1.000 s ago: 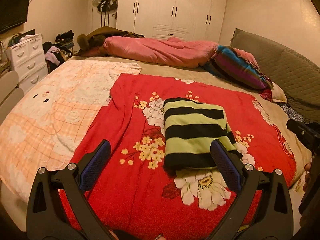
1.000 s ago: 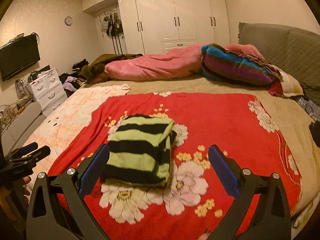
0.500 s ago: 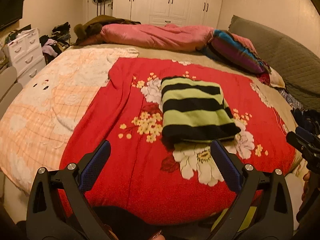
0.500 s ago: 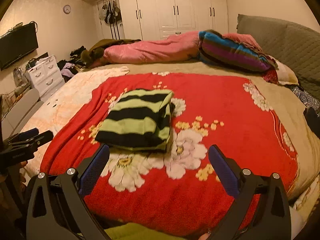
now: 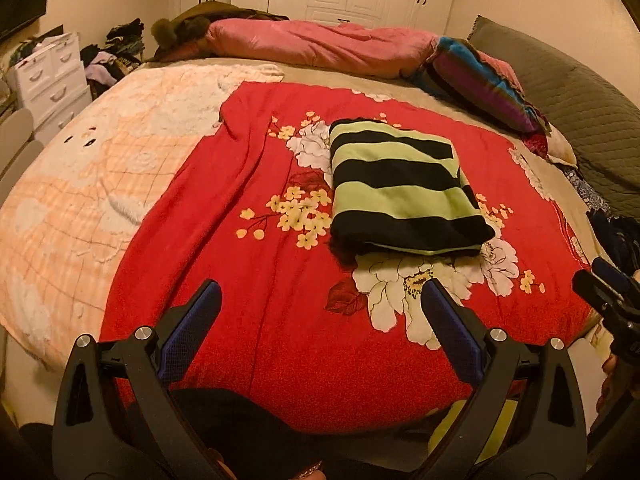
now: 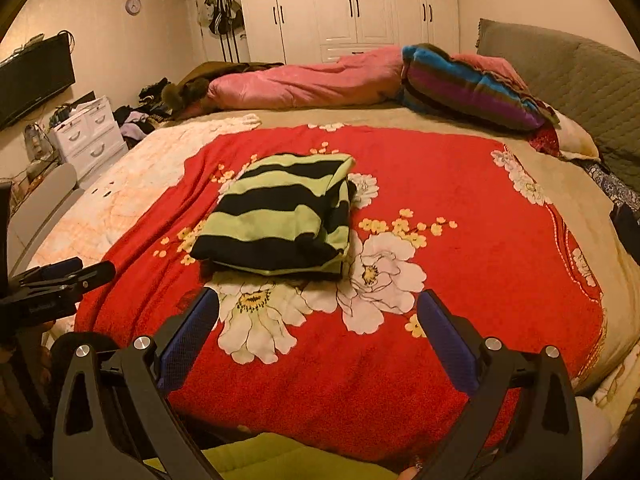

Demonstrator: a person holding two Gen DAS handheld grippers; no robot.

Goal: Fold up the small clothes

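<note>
Striped garment (image 5: 404,184) lies folded in neat rectangle on red floral blanket (image 5: 248,280), mid-bed. I hold left tongs (image 5: 320,320) and right tongs (image 6: 318,322) spread wide, empty, clear of cloth; fold looks finished.

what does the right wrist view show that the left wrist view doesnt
Only the right wrist view shows the wall clock, the whole television and the left gripper from the side. Only the left wrist view shows the right gripper at its edge. Both show the folded striped garment lying on the red flowered blanket, the pink duvet, the white drawers and the wardrobe, with both grippers open and empty.
</note>
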